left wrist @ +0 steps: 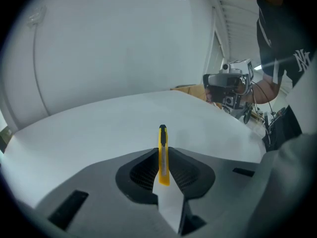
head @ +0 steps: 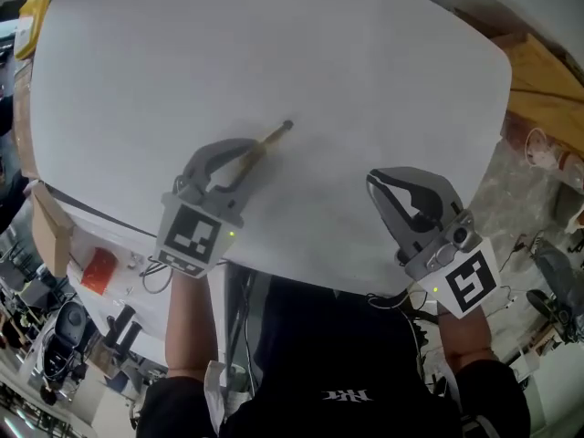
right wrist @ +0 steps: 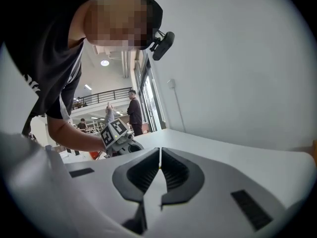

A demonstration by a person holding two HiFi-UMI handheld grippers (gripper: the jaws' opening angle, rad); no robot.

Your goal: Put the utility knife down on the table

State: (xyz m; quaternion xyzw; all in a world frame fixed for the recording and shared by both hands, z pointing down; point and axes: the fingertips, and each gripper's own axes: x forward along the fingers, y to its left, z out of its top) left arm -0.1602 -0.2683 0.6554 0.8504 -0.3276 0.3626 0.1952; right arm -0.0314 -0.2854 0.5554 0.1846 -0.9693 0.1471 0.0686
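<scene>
Left gripper view shows the utility knife (left wrist: 163, 152) clamped edge-on between the jaws of the left gripper (left wrist: 163, 168), its front end projecting forward past the jaw tips over the white counter (left wrist: 99, 128). The step in hand is judged to be the lowering: the knife is not yet released, and whether its tip already touches the counter cannot be told. For the next move the knife would need to be brought flat onto the surface, the jaws then parted and the gripper drawn back without the handle being dragged along. The knife is seen as a slim yellow body with a dark cap at its far end; no exposed blade can be made out. In the head view it is seen as a thin stick slanting up and to the right from the left gripper, near the middle of the counter, well inside its edges. The right gripper (right wrist: 159, 158) is held near the counter's near edge, well apart from the knife, with its jaws drawn together on nothing.
</scene>
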